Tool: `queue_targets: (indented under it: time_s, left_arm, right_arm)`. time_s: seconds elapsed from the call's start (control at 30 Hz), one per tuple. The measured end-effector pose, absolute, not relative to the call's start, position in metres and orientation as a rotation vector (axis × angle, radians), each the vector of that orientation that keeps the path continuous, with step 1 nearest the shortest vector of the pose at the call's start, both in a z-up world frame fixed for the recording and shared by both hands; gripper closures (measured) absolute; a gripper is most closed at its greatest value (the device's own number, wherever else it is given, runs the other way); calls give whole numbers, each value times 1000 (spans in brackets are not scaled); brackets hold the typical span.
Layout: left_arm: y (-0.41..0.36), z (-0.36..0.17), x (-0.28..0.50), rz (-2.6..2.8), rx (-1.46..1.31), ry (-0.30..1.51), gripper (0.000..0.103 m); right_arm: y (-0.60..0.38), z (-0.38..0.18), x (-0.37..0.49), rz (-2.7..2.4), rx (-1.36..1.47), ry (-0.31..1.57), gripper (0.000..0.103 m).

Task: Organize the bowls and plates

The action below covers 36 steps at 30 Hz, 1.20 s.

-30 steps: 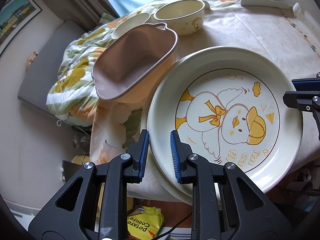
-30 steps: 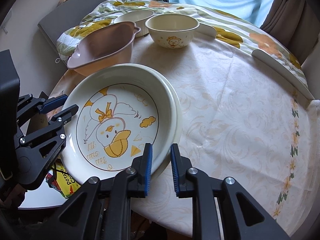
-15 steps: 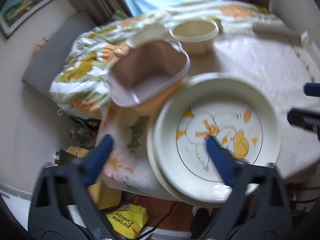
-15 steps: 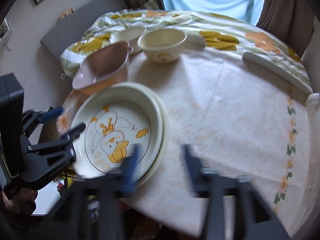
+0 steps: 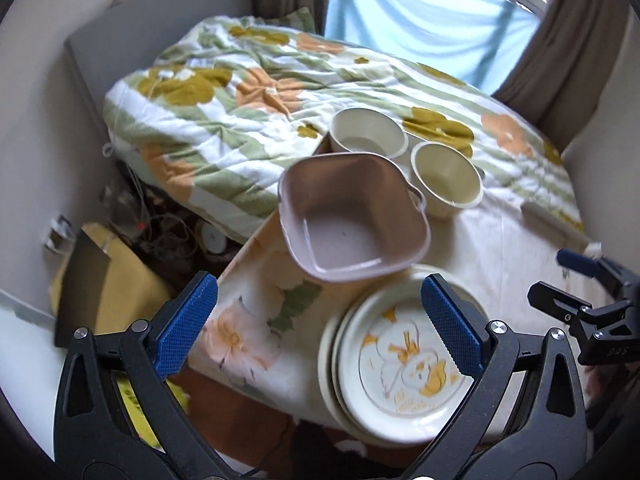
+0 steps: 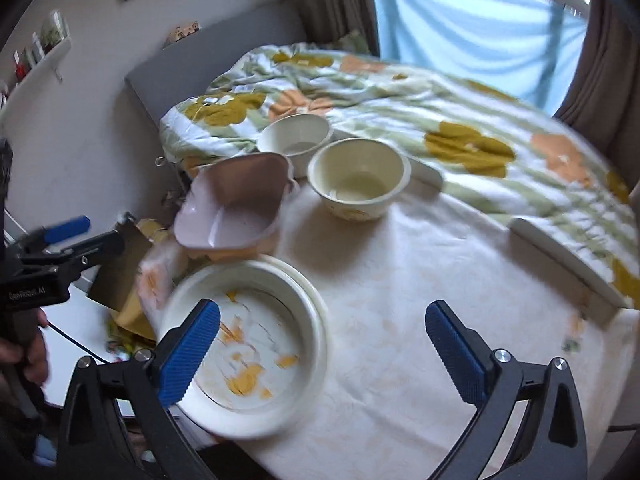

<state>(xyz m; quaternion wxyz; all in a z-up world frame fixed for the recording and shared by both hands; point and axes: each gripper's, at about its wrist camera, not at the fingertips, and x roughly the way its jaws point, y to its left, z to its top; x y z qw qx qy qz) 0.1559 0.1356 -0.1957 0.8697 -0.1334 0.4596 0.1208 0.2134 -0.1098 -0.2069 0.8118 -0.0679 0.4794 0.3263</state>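
A duck-print plate lies stacked on another cream plate at the near edge of the table. It shows blurred in the right wrist view as the duck plate. Behind it sits a pink square bowl, then two cream bowls. My left gripper hangs open above the table's left edge, holding nothing. The jaws of my right gripper are opening, raised over the plate's right rim, with nothing between them.
A flowered quilt covers the bed behind the table. A white strip lies at the table's right side. Boxes, cables and a yellow packet clutter the floor to the left. A person's hand holds the left gripper.
Both grippers let go of the duck plate's rim, opened wide and rose away from it. The left one also rolled, so the view now takes in the bed.
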Motion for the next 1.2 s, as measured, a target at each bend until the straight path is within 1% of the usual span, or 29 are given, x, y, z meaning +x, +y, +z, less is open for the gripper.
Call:
queue_targets:
  time_s: [0.13, 0.27, 0.33, 0.37, 0.4, 0.43, 0.47, 0.5, 0.53, 0.57, 0.63, 0.67, 0.7, 0.73, 0.77, 0.83, 0.87, 1.03, 1.2]
  left_arm:
    - [163, -224, 180, 247, -347, 1015, 2]
    - [178, -258, 206, 215, -385, 1074, 3]
    - [183, -273, 219, 215, -383, 1103, 10]
    - [186, -280, 225, 206, -393, 1118, 16]
    - [188, -287, 230, 197, -405, 1132, 20]
    - [190, -292, 233, 193, -410, 1142, 23]
    - [191, -299, 239, 187, -414, 1158, 26]
    - [193, -303, 243, 182, -416, 1170, 32]
    - [195, -307, 247, 175, -421, 1178, 35]
    - [196, -309, 249, 170, -425, 1182, 40]
    - [197, -313, 255, 156, -426, 1189, 46]
    - [197, -315, 257, 150, -419, 1194, 56]
    - [197, -316, 260, 144, -414, 1200, 69]
    - [198, -318, 261, 139, -412, 1202, 77]
    - [197, -320, 264, 131, -409, 1208, 86]
    - [197, -321, 266, 130, -396, 1210, 86]
    - [197, -320, 266, 129, -390, 1209, 87]
    - [197, -319, 266, 119, -372, 1210, 87]
    - [192, -303, 257, 134, -328, 1176, 87]
  right_arm:
    - [-70, -220, 234, 693, -160, 1057, 1]
    - [-37, -245, 257, 734, -159, 1133, 1]
    - [-24, -259, 269, 727, -162, 1154, 1]
    - [-18, -264, 274, 728, -153, 1162, 2]
    - [-15, -268, 277, 731, -146, 1168, 5]
    - [-10, -274, 282, 735, -135, 1181, 12]
    - [-7, -277, 285, 738, -129, 1192, 18]
    - [-3, -282, 289, 743, -125, 1207, 28]
    - [-1, -286, 292, 744, -122, 1215, 35]
    - [2, -288, 295, 746, -119, 1224, 38]
    - [6, -295, 301, 755, -104, 1243, 49]
    - [7, -296, 302, 756, -101, 1245, 51]
    - [9, -299, 304, 758, -98, 1247, 59]
    - [10, -300, 305, 758, -97, 1248, 69]
    - [11, -301, 306, 760, -96, 1251, 74]
    - [13, -304, 307, 764, -95, 1260, 84]
    - [14, -304, 308, 764, -99, 1265, 86]
    - [15, -302, 306, 755, -119, 1257, 87]
    - [15, -292, 300, 766, -124, 1223, 87]
